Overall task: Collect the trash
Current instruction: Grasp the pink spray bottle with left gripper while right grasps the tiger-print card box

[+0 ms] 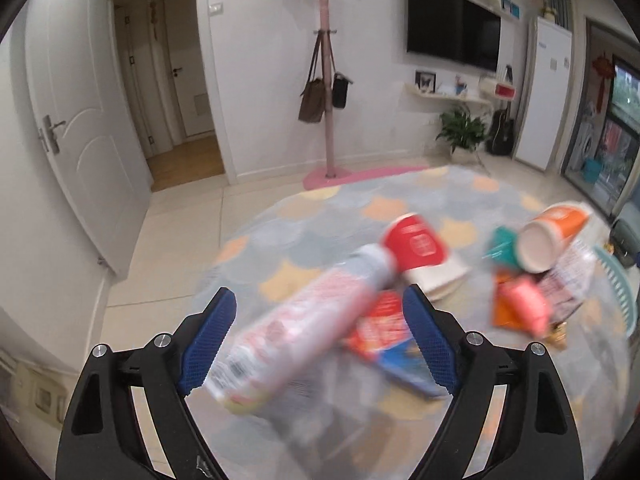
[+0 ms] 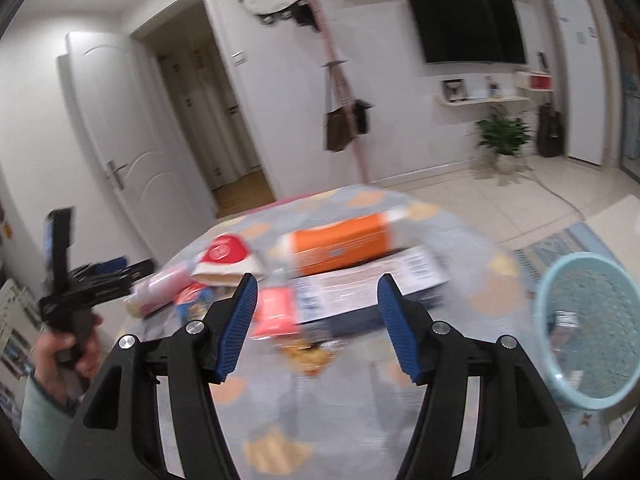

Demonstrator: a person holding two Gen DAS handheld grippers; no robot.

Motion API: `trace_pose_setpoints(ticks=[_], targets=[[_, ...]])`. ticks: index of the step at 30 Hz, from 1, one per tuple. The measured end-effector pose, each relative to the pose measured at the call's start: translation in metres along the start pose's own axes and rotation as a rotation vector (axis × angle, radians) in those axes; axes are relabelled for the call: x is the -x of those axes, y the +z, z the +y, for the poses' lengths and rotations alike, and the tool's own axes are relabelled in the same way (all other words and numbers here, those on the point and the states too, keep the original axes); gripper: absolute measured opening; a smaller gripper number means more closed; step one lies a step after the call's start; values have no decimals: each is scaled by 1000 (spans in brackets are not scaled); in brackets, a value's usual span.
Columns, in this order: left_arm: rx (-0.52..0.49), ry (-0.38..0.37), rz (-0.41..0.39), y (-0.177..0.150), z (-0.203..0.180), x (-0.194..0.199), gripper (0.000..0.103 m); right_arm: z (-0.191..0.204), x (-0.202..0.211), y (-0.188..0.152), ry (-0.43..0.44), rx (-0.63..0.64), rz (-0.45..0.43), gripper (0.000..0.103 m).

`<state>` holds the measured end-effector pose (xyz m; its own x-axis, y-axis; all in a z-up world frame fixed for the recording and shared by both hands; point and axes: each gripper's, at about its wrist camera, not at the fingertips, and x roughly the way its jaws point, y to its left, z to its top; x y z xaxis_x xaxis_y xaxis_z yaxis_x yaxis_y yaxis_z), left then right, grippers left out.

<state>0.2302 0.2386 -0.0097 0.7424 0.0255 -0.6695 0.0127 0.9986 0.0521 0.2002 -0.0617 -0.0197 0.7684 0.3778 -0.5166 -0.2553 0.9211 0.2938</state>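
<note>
Trash lies on a round table with a pastel cloth (image 1: 320, 236). My left gripper (image 1: 320, 340) is open; a blurred pink and white plastic bottle (image 1: 296, 336) lies between its blue fingers. Beyond it are a red paper cup (image 1: 416, 242), a red and blue wrapper (image 1: 392, 340), an orange and white cup (image 1: 552, 236) and a pink packet (image 1: 524, 304). My right gripper (image 2: 314, 328) is open above the table, with a pink packet (image 2: 276, 312) and a white box (image 2: 372, 284) ahead. The light blue basket (image 2: 588, 336) stands at the right. The left gripper also shows in the right wrist view (image 2: 86, 280).
An orange carton (image 2: 340, 244) lies on the white box. A coat stand with bags (image 1: 326, 92) stands behind the table. An open white door (image 1: 80, 120), a wall TV (image 1: 452, 24) and a potted plant (image 1: 460, 128) are farther off.
</note>
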Motion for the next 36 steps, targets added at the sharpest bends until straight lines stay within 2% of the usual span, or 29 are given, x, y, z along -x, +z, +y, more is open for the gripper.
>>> trace_pose_setpoints(ticks=[5,7,9,12,15,18,20,25,32,36], targets=[[-57,-58,80,2,28,-34,83,38,-30,-12,30,62,73,59],[-44,-88,104,1,35,-43,84,47,-35,-16,33,81,88,59],[-8,-178,140,0,43,-51,83,54,-40,-17,31,98,100,59],[10,-260,190,-11,44,-59,81,63,-47,-18,33,119,119,59],[-20,-239,227,-22,37,-60,70,71,-61,-15,46,144,152,59],[26,-268,227,-25,39,-56,59,83,-74,-14,73,170,184,59],[50,-260,223,-30,41,-53,50,95,-89,-15,87,196,221,59],[122,-213,187,-44,49,-40,48,122,-122,-20,123,274,301,62],[182,-218,125,-56,58,-20,47,141,-169,-25,120,314,376,75],[211,-219,107,-54,63,-15,47,143,-190,-27,108,308,416,75]])
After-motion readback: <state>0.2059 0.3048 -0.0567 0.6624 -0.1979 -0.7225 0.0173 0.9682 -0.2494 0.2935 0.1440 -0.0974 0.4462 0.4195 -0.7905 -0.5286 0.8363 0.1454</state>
